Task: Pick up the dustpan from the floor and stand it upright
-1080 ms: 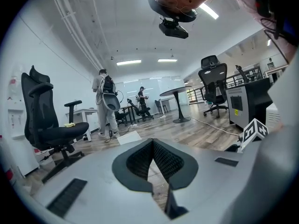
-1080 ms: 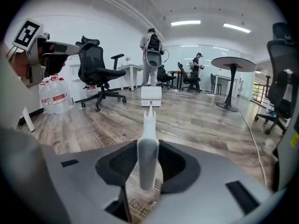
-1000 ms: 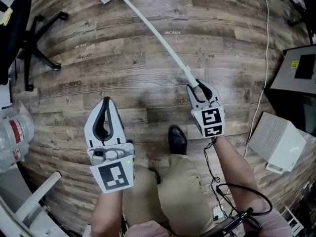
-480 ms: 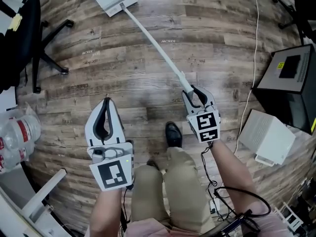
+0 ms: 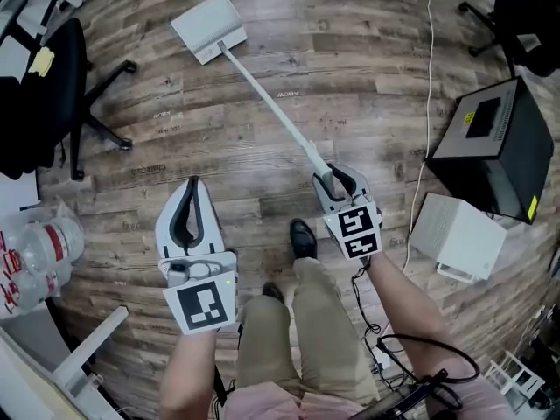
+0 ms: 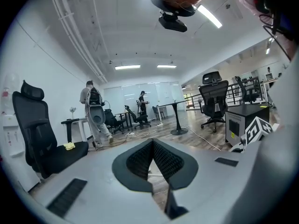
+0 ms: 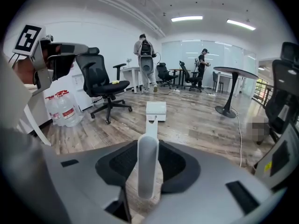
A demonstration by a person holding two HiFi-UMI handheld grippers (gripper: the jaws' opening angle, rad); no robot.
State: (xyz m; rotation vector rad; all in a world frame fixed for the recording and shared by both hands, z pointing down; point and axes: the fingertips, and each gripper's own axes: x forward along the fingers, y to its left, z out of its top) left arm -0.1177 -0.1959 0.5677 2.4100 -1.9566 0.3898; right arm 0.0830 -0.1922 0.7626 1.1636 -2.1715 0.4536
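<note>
The right gripper, just right of the frame's centre in the head view, is clamping its fingers on the top end of the dustpan's long white handle. In the right gripper view the handle is sitting squarely between the two dark pads, which are pressing it from both sides. The dustpan is slanting away from that gripper toward the upper left of the frame. Its flat white pan is lying down at the wooden floor, while the handle end is being held raised.

The left gripper, at lower left of centre, is hanging over bare floor, well apart from the dustpan. Its fingers are meeting at the tips with nothing between them, as the left gripper view shows.

A black shoe is showing between the two grippers. A black office chair is standing at the left edge, with water bottles below it. At the right, a black box is sitting beside a white box, and a thin cable is running down the floor near them.
</note>
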